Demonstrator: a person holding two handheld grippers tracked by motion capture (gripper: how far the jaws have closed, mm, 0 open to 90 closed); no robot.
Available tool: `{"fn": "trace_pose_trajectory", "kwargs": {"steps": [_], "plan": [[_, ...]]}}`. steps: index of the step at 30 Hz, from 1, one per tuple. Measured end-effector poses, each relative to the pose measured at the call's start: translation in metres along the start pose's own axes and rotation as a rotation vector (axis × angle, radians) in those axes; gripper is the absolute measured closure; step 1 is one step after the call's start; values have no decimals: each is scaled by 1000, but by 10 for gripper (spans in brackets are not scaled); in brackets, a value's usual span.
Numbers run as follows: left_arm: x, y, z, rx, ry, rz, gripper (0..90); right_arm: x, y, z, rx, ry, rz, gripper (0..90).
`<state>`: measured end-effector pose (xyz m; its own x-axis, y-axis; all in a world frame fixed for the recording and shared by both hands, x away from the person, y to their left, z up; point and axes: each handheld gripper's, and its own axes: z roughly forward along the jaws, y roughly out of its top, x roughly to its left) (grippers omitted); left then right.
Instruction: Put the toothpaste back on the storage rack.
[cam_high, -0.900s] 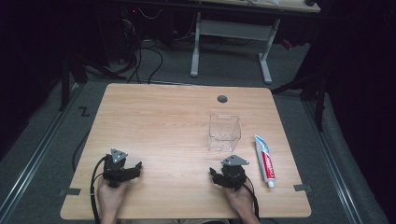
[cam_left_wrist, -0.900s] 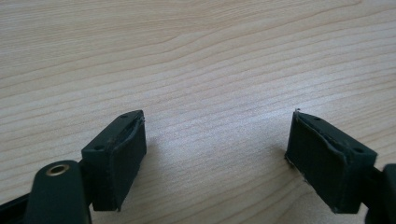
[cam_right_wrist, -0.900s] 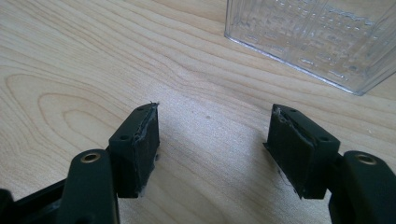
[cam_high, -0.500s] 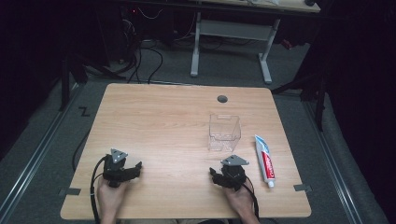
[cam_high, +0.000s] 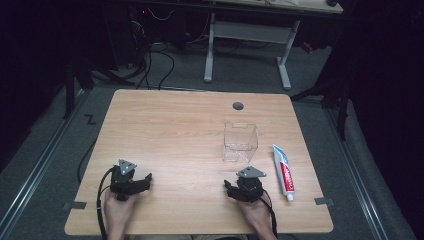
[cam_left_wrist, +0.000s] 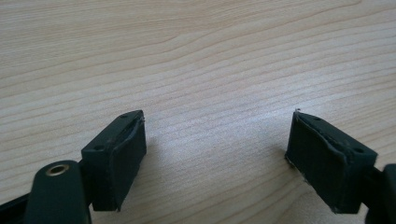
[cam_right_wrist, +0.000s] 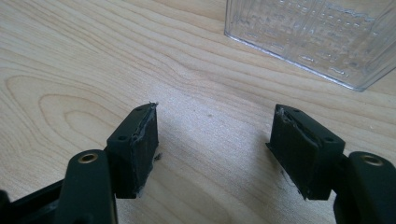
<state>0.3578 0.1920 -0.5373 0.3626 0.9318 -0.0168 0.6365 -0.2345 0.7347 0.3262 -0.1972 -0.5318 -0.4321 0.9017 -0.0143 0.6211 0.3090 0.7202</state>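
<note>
A clear plastic box (cam_high: 240, 141) stands on the wooden table (cam_high: 175, 130), right of the middle. A toothpaste tube (cam_high: 283, 170) lies flat to the right of the box. My left gripper (cam_high: 142, 183) rests near the table's front left, held by a hand. Its jaws stand open over bare wood (cam_left_wrist: 215, 140). My right gripper (cam_high: 231, 187) rests near the front right, just in front of the box, also open with nothing between its jaws (cam_right_wrist: 212, 135). In the right gripper view the box's lower edge (cam_right_wrist: 322, 42) lies ahead and to the right.
A round cable hole (cam_high: 238, 106) sits near the table's far edge. A white desk frame (cam_high: 247, 45) and cables stand on the floor beyond the table. Bare wood spreads over the left and middle of the tabletop.
</note>
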Motion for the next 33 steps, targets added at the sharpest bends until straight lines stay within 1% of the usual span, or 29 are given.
{"fn": "trace_pose_trajectory", "kwargs": {"steps": [3,9,10,11,13,14,16,19,26,28,31,33], "plan": [[0,0,0,0,0,0,198,1,-1,-2,3,10,-11,358],[0,0,0,0,0,0,198,3,-2,-4,4,31,-21,375],[0,0,0,0,0,1,198,4,-1,-5,4,35,-32,378],[0,0,0,0,0,0,198,4,-1,-5,4,35,-32,378],[0,0,0,0,0,0,198,7,-1,-7,8,34,-59,387],[0,0,0,0,1,0,198,7,-2,-8,7,40,-65,389],[0,0,0,0,1,0,198,6,-2,-10,0,53,-44,397],[0,0,0,0,1,0,198,4,-1,-15,-21,52,-41,406],[0,0,0,2,0,1,198,-1,-2,-23,-35,61,-9,417],[0,0,0,3,0,1,198,-4,-1,-25,-39,59,-9,423],[0,0,0,3,0,1,198,-8,0,-27,-47,66,15,426],[0,0,0,3,0,1,198,-10,1,-28,-50,61,18,427]]}}
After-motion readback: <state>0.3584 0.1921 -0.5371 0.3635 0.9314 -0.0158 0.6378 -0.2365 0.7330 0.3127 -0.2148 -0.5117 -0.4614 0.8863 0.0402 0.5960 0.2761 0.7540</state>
